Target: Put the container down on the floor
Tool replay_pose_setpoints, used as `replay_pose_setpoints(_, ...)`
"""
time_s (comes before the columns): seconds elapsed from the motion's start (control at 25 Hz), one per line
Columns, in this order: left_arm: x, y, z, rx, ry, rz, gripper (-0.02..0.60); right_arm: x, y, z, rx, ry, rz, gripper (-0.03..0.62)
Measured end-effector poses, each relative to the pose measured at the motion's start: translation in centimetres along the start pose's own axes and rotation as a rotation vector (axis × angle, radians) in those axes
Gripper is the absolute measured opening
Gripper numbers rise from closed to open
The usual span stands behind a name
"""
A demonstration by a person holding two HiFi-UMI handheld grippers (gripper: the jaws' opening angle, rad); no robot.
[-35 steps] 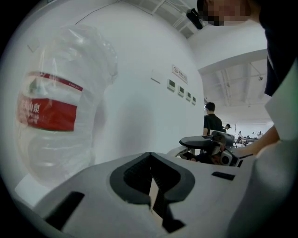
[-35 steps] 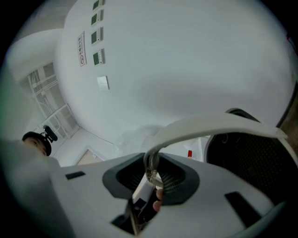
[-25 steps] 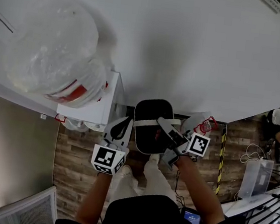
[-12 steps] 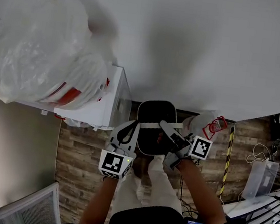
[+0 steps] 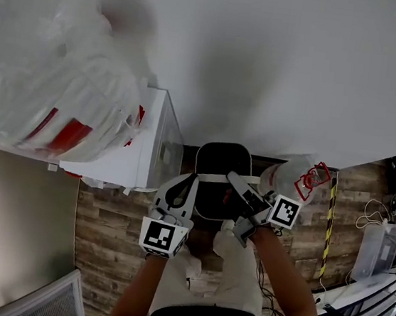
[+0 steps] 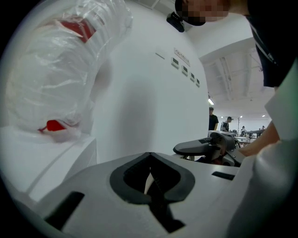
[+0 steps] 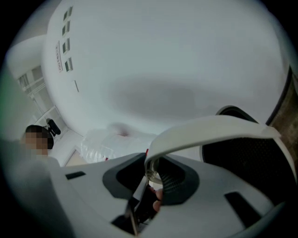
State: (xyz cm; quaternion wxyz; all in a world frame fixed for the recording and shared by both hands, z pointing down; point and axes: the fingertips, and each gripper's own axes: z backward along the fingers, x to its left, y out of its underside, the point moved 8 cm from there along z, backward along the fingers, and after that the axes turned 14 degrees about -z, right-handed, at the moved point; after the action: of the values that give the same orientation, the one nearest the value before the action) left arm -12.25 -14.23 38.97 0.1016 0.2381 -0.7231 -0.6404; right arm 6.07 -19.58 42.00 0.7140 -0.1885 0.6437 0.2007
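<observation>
The container [image 5: 215,184] is a black bin with a white bail handle [image 5: 211,177]. It hangs below me, over the wooden floor [image 5: 110,232]. My right gripper [image 5: 240,195] is shut on the white handle [image 7: 212,131], which arcs out from between its jaws, with the black container body [image 7: 249,158] behind. My left gripper [image 5: 177,193] sits just left of the container, shut with nothing between its jaws [image 6: 150,174]. Whether the container's base touches the floor is hidden.
A white cabinet [image 5: 150,148] stands to the left with a big clear plastic bag [image 5: 44,70] on top. A smaller plastic bag with red print [image 5: 299,177] lies right of the container, near a yellow-black floor strip [image 5: 330,220]. The white wall [image 5: 280,71] is ahead.
My head has moved towards the cabinet, so the plastic bag fills more of the view. Both grippers and the container have shifted slightly right and down in the frame. The grip on the handle is unchanged.
</observation>
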Motion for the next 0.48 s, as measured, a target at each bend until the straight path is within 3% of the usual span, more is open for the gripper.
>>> replay_pose_setpoints(0.48,-1.0,9.8,-2.1,-0.017,-0.013,-0.015,0.018,-10.1,-1.2,0.3,-0.017,-0.036,0.008,0.092)
